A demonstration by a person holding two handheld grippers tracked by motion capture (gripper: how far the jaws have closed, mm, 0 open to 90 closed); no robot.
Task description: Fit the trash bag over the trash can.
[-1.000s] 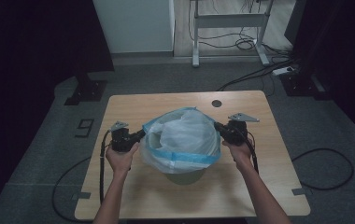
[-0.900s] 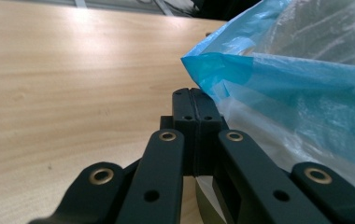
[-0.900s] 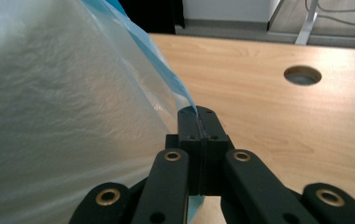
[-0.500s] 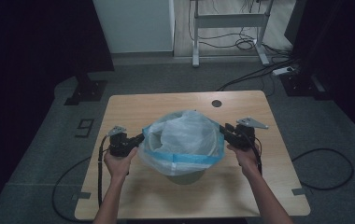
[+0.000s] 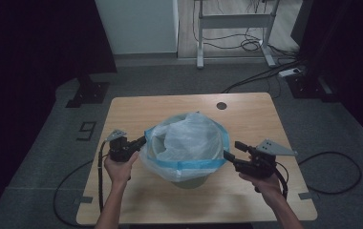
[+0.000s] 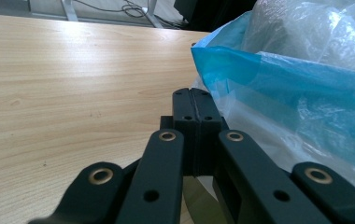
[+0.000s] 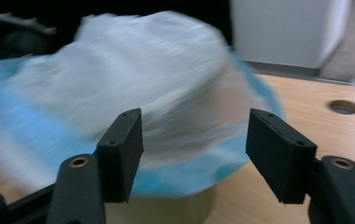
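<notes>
High view: the right gripper (image 5: 230, 151) has just been opening, its jaws standing apart with nothing between them, and the blue rim of the one plastic bag (image 5: 189, 143) lies just ahead of its tips. Across the bag, the left gripper (image 5: 143, 140) is clamped on the bag's near edge, so it is the nearer hand. One bin (image 5: 191, 180) carries the bag on the table (image 5: 136, 109).

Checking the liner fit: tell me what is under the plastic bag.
A pale round bin stands under the plastic bag, whose blue edge is folded down over the rim. The inner wall shows at the left; the bin's bottom is covered by the bag.
</notes>
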